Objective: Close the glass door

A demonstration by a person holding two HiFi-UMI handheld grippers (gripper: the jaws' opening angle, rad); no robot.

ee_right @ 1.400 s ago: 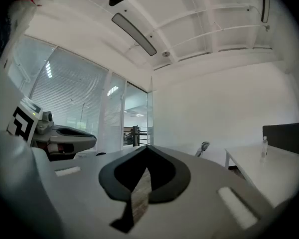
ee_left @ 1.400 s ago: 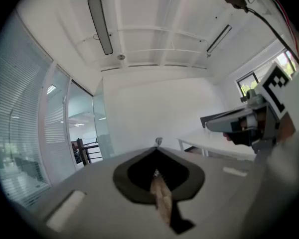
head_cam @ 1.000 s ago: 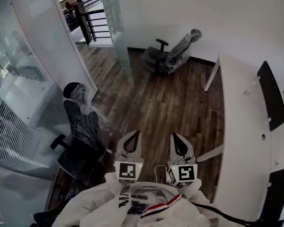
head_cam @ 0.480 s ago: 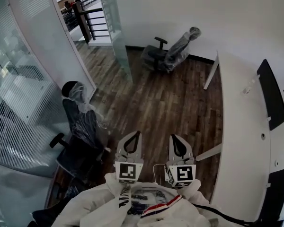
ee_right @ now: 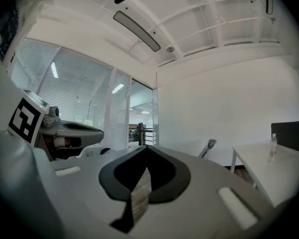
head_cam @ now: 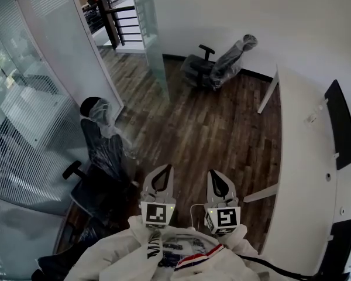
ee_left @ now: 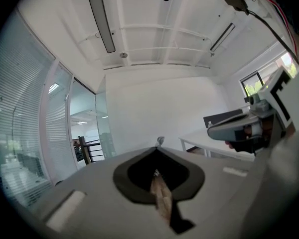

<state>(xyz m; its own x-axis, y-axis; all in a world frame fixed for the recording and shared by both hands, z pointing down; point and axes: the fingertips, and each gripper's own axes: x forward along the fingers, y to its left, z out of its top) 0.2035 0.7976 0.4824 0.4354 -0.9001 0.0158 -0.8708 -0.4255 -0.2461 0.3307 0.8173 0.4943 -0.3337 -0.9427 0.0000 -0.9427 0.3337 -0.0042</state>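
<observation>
The glass door stands open at the far end of the room, swung inward beside the doorway. It is far ahead of both grippers. My left gripper and right gripper are held side by side close to my body, pointing level toward the room. Both are shut with nothing between the jaws. In the left gripper view the left gripper has its tips together, with the door to the left behind it. In the right gripper view the right gripper is likewise closed, the door beyond it.
A plastic-wrapped office chair stands close on my left by the frosted glass partition. Another wrapped chair lies against the back wall. A long white desk runs along the right. A dark railing shows past the doorway.
The head view has shifted slightly, so the door and chairs sit a little further right in the picture. Both grippers stay shut in the same place before my body.
</observation>
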